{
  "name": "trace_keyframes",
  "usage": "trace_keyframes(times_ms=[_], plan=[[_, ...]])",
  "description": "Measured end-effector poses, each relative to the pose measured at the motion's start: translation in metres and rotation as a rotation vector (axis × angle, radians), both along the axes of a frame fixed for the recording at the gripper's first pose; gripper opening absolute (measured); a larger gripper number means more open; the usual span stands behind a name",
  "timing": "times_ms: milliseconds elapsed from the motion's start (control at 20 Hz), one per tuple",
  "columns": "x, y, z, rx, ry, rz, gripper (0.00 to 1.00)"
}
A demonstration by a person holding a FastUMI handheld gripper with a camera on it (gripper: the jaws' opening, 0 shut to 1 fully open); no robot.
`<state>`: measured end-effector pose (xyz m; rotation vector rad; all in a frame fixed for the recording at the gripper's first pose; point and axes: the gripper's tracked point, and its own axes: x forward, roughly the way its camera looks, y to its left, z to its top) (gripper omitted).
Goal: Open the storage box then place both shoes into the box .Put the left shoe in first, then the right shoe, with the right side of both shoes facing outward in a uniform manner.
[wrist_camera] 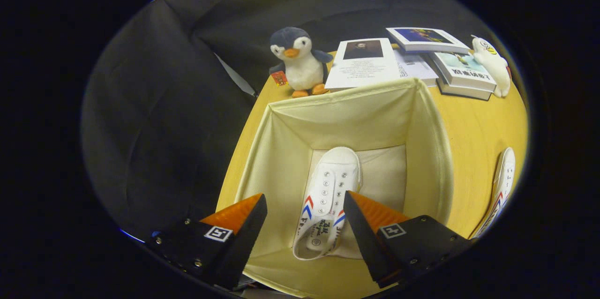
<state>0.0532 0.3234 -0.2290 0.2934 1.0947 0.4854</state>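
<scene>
Hovering above the open storage box [429,149], the gripper [304,217] holds nothing, jaws spread. One shoe [328,191] lies on the box floor; the other shoe [501,186] waits at the table's [473,125] right edge. Risk: a grasp that nudges it off or turns it the wrong way.

The shoe [328,198] lying in the storage box [281,158] carries printed lettering along its side and a round stamp on the insole, both too small to read. The top book [464,70] of the pile has a line of characters on its cover, upside down and unclear, and the open booklet [363,65] shows fine print, illegible.
</scene>
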Motion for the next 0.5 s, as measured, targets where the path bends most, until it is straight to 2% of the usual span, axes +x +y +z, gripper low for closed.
trace_keyframes(times_ms=[300,500], plan=[[0.007,-0.045,0.049,0.046,-0.109,-0.032,0.98],[0.012,-0.094,0.063,-0.005,-0.182,-0.057,0.98]])
